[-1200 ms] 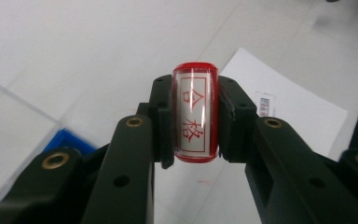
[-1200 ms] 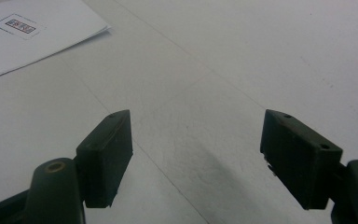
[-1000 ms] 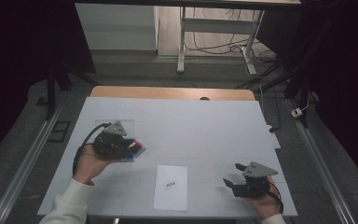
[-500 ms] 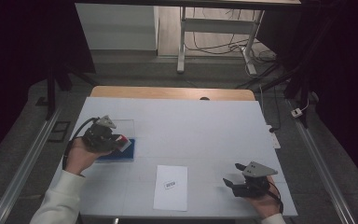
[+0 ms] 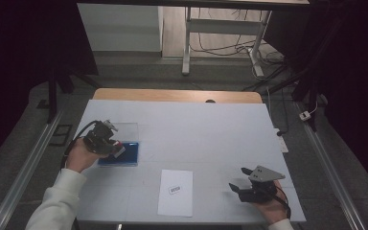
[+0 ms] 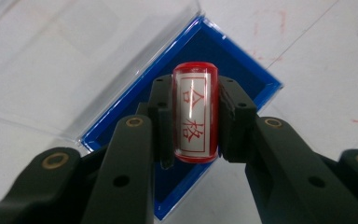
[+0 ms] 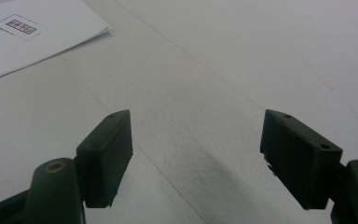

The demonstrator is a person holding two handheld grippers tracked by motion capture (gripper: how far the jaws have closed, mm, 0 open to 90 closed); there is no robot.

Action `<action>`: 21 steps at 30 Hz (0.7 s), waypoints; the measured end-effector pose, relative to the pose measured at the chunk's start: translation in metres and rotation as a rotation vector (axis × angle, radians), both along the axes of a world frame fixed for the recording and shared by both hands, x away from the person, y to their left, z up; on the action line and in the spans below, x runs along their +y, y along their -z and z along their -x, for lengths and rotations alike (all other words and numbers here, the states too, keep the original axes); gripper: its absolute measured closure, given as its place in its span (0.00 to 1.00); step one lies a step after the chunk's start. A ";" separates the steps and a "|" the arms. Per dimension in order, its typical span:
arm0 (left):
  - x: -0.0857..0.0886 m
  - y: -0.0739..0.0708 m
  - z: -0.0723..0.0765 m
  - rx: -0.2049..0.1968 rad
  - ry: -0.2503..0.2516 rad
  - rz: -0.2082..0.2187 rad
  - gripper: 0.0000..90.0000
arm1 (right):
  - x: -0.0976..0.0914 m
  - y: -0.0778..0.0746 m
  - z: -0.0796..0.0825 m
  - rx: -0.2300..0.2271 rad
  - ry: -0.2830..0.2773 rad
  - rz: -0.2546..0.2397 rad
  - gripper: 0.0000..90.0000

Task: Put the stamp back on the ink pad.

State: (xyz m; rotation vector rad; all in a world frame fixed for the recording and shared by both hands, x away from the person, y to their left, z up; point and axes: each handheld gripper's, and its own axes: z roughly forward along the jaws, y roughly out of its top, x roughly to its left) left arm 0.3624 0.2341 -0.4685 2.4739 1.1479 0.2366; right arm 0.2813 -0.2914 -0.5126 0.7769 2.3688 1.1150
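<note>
My left gripper (image 6: 195, 122) is shut on a red stamp (image 6: 194, 116) with a white label bearing red characters. Its end points down at the dark blue ink pad (image 6: 223, 60), which sits in an open case with a clear lid (image 6: 65, 56) folded back. In the high view the left gripper (image 5: 111, 145) hovers over the ink pad (image 5: 129, 152) at the table's left. A white sheet of paper (image 5: 176, 191) with a small printed box lies near the front middle. My right gripper (image 5: 237, 188) rests at the front right with its jaws wide apart and nothing between them; its own view shows the right gripper (image 7: 196, 154) over bare table.
The white table top (image 5: 206, 129) ends in a wooden strip at the far edge. The paper's corner (image 7: 32, 32) appears at the upper left of the right gripper view. Metal rails run along both sides of the table, and cables lie on the floor behind.
My left hand has carried the stamp toward the table's left and lower, from beside the ink pad to right over it. The right gripper has stayed put.
</note>
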 end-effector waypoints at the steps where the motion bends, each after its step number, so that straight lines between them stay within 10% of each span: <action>1: 0.000 0.001 -0.001 0.002 0.000 -0.006 0.78 | 0.000 0.000 0.000 0.000 0.000 0.001 0.27; 17: -0.005 0.011 -0.003 0.016 0.000 -0.028 0.77 | 0.000 0.000 0.000 0.002 -0.002 0.001 0.27; 21: -0.003 0.010 0.000 -0.020 -0.022 0.011 0.60 | 0.001 0.000 0.000 0.003 -0.003 0.001 0.27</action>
